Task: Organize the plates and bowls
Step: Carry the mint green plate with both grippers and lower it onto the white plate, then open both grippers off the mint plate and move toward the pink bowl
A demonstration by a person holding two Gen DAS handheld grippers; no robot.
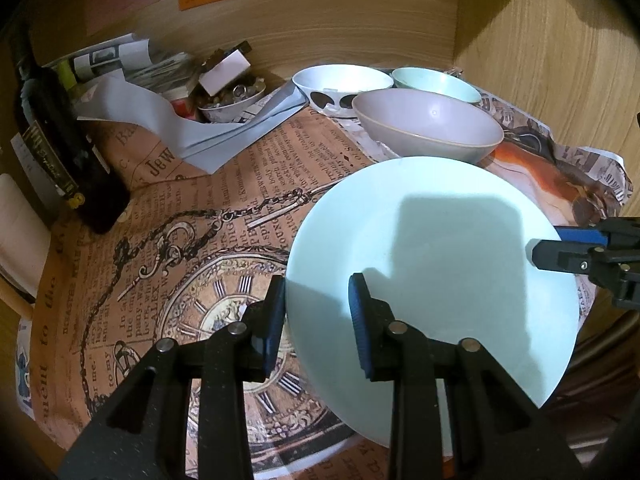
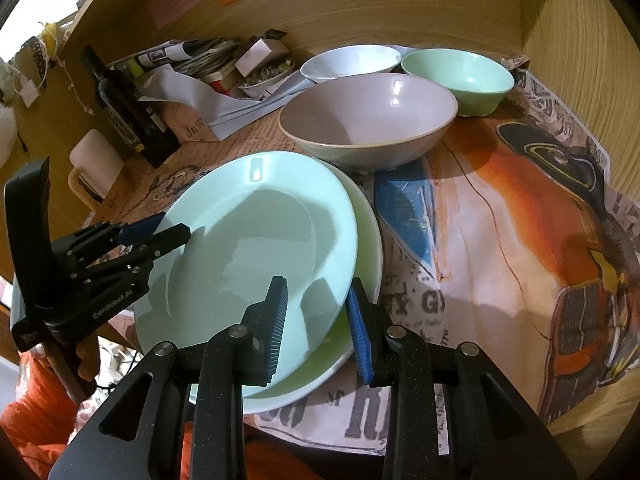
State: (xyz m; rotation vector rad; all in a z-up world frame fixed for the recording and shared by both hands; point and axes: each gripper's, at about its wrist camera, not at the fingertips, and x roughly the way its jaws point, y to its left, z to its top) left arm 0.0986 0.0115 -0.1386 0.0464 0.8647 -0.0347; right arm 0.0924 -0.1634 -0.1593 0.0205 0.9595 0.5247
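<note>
A lived-in home nook: newspaper-covered table (image 2: 500, 240), wine bottle (image 1: 60, 148), paper clutter (image 1: 132, 60), wooden walls (image 1: 540, 60).

Both grippers are matte black with silver pivot screws and ribbed blue pads. The left gripper (image 2: 176, 230) carries white lettering, and the person's sleeve (image 2: 36, 412) is orange.

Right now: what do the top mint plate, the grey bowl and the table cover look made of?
Top mint plate: glazed ceramic or melamine, glossy, showing a lamp highlight. Grey bowl: same call, glossy inside with a bare tan rim. Table cover: printed paper, matte, creased at the edges.
</note>
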